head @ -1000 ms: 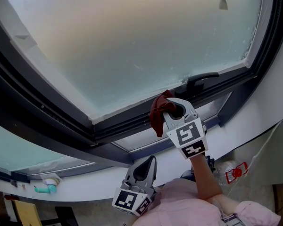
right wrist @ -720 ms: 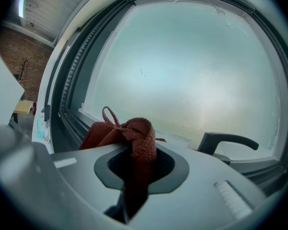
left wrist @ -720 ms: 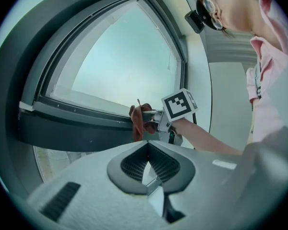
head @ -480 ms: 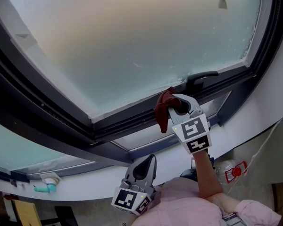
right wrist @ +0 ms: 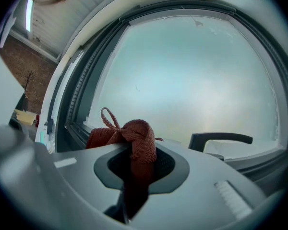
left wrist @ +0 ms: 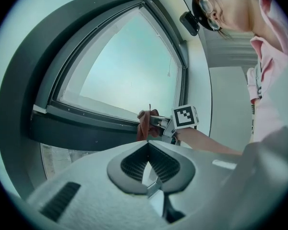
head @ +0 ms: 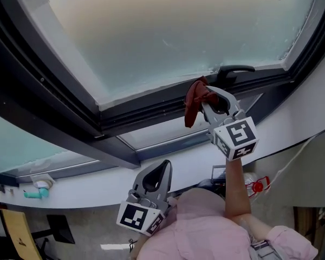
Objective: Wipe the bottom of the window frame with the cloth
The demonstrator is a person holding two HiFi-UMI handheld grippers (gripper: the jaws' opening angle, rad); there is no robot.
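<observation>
My right gripper is shut on a dark red cloth, which hangs against the bottom of the dark window frame, just left of the black window handle. In the right gripper view the cloth bunches between the jaws, with the handle to its right. My left gripper is held low near the person's chest, shut with nothing in it. From the left gripper view, the right gripper and cloth show at the frame's lower edge.
Frosted glass fills the pane above the frame. A white sill runs below it. A small teal object sits at the far left of the sill. The person's pink sleeve is at the bottom.
The right gripper with the cloth has slid to the right along the bottom of the frame, closer to the handle. The head view has shifted. The left gripper stays low.
</observation>
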